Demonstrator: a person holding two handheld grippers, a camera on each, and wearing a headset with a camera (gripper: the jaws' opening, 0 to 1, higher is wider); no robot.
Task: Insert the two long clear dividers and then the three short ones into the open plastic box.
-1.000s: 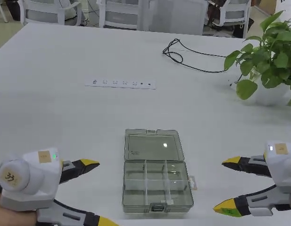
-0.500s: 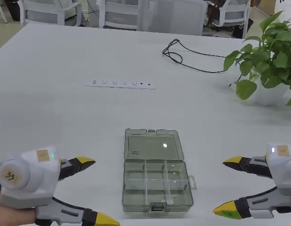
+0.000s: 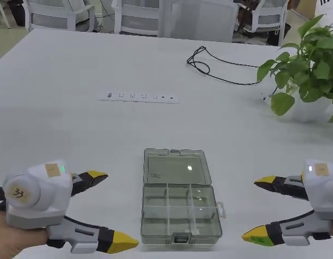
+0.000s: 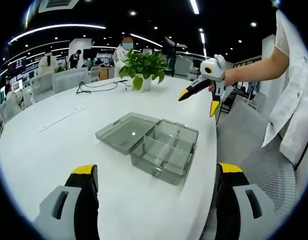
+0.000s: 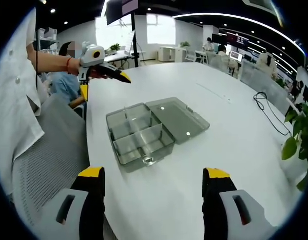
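Observation:
The clear grey plastic box (image 3: 180, 216) lies near the table's front edge with its lid (image 3: 176, 167) folded open away from me. Clear dividers (image 3: 190, 208) stand inside it and split it into several compartments. My left gripper (image 3: 111, 208) hovers open to the left of the box, holding nothing. My right gripper (image 3: 258, 209) hovers open to its right, also holding nothing. In the left gripper view, the box (image 4: 166, 150) sits beyond the open left gripper (image 4: 156, 170), with the right gripper (image 4: 198, 102) past it. In the right gripper view, the box (image 5: 139, 135) lies ahead of the right gripper (image 5: 154, 173), and the left gripper (image 5: 105, 89) is beyond.
A white power strip (image 3: 138, 97) lies mid-table. A black cable (image 3: 209, 65) loops at the back, and a potted plant (image 3: 304, 70) stands at the right edge. Chairs (image 3: 139, 16) line the far side of the white table (image 3: 58, 124).
My left gripper has shifted a little up and to the right, towards the box. The right gripper has hardly moved. Both stay open.

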